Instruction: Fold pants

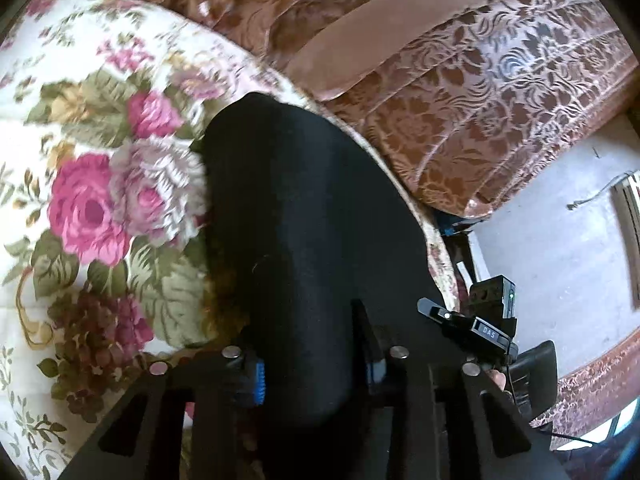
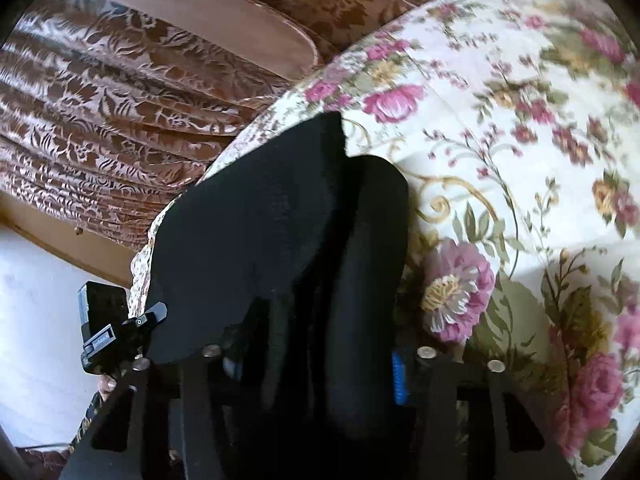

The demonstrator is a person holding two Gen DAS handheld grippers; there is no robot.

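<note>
**Two grippers, one pair of black pants on a flowered bed**

Both wrist views showed a bed covered by a cream bedspread (image 1: pixel 80 140) printed with pink roses and green leaves. Beyond it lay brown brocade cushions (image 1: pixel 500 112), and a pale grey floor (image 1: pixel 560 248) showed off the bed's edge. The black pants (image 1: pixel 304 220) stretched across the bedspread near that edge, bunched thickly toward each camera. The left gripper (image 1: pixel 316 364) had cloth filling the gap between its fingers, clamped on it. The right gripper (image 2: pixel 316 364) likewise pinched a thick fold of the pants (image 2: pixel 260 220).
</note>
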